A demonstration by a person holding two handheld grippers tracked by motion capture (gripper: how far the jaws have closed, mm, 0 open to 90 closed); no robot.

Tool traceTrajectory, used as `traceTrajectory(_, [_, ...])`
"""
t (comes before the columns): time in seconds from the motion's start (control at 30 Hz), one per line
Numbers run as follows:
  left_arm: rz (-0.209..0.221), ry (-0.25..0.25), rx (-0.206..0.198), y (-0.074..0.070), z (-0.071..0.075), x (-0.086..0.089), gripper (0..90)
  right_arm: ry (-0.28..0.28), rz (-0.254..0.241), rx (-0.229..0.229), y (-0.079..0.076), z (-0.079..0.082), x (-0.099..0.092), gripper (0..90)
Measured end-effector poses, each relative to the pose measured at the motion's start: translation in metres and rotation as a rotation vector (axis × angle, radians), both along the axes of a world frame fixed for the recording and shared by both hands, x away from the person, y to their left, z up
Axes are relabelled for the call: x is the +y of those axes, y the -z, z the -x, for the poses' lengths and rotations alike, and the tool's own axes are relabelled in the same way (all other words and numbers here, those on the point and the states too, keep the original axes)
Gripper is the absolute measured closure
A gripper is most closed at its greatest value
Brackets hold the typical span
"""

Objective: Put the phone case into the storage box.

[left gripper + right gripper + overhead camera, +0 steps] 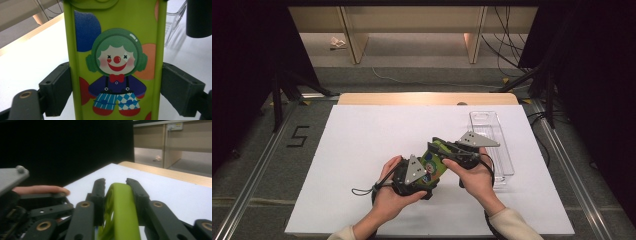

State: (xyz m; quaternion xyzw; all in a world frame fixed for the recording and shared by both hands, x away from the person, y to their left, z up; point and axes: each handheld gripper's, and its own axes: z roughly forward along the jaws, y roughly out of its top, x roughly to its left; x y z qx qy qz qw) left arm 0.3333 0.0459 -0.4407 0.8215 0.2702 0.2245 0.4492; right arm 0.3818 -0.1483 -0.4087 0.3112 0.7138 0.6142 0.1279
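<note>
We can't see the top or bottom of the green phone case [115, 62] in the left gripper view, both cut off by the frame; its clown print loses its feet near the lower edge. In the high view the hands and both grippers cover most of the case, leaving a small printed patch. The clear tray [492, 142] is too faint for us to tell any contents, and its near end sits behind the right gripper [447, 150]. In the right gripper view we get the case edge-on and blurred, lower part cropped. The left gripper [57, 202] there is cropped at the frame's left.
</note>
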Motion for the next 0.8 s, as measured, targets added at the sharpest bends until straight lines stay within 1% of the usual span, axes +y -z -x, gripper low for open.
traceTrajectory(0.1, [-0.005, 0.000, 0.000, 0.001, 0.000, 0.000, 16.4, -0.020, -0.017, 0.006, -0.001, 0.001, 0.001, 75.0])
traceTrajectory(0.17, [-0.007, 0.001, 0.001, 0.001, 0.000, 0.000, 16.3, -0.031, -0.016, 0.005, -0.002, 0.002, 0.002, 76.1])
traceTrajectory(0.27, [-0.009, 0.005, 0.004, 0.002, -0.001, -0.001, 16.1, -0.046, -0.016, 0.019, -0.003, 0.002, 0.002, 77.2])
traceTrajectory(0.43, [-0.005, 0.005, -0.008, 0.002, 0.000, -0.001, 16.0, -0.049, -0.004, 0.006, -0.005, 0.004, 0.003, 77.5])
traceTrajectory(0.53, [-0.004, 0.007, -0.008, 0.001, 0.000, -0.001, 15.8, -0.048, -0.007, 0.005, -0.006, 0.005, 0.003, 77.6])
traceTrajectory(0.67, [-0.003, 0.024, -0.006, 0.001, -0.002, 0.000, 15.4, -0.049, -0.010, 0.003, -0.007, 0.006, 0.003, 77.6])
traceTrajectory(0.7, [0.003, 0.031, -0.001, 0.001, -0.003, 0.002, 15.2, -0.050, -0.015, 0.000, -0.008, 0.007, 0.003, 77.6])
traceTrajectory(0.77, [0.006, 0.036, 0.004, 0.001, -0.004, 0.004, 14.7, -0.053, -0.013, -0.011, -0.011, 0.009, 0.003, 77.7])
traceTrajectory(0.8, [0.008, 0.040, 0.006, 0.000, -0.005, 0.005, 13.8, -0.048, -0.005, -0.025, -0.012, 0.009, 0.003, 77.7])
